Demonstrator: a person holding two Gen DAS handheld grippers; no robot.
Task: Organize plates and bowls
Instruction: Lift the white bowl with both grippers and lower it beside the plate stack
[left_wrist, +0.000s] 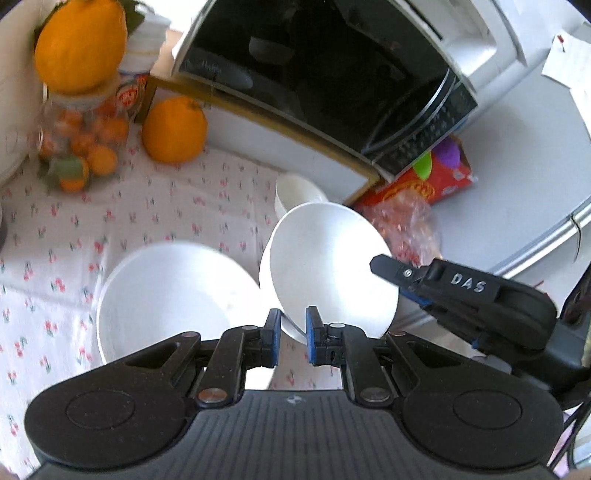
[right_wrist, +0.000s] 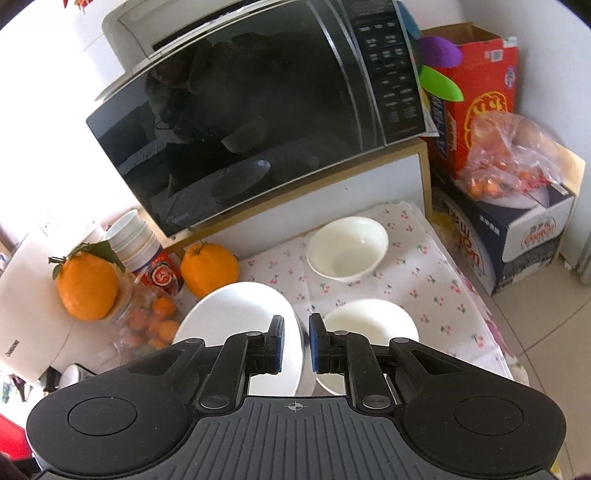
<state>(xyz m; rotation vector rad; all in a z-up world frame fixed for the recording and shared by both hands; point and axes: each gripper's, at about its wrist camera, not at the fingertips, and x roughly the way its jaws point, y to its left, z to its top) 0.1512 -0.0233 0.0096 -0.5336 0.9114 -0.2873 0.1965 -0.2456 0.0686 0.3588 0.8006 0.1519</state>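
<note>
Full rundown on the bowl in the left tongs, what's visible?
The bowl is plain glossy white, ceramic by its look, and empty. It is tilted steeply with its opening facing the camera. The left tongs pinch its lower rim; the right tongs' fingertip overlaps its right edge. It sits beside the white plate, above the floral tablecloth.

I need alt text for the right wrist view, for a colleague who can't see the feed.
The right gripper is clamped on the rim of a large white plate, lifted and tilted over a cherry-print tablecloth. A white bowl sits just right of the fingers and another bowl farther back, below a black microwave. Oranges stand at left.
</note>
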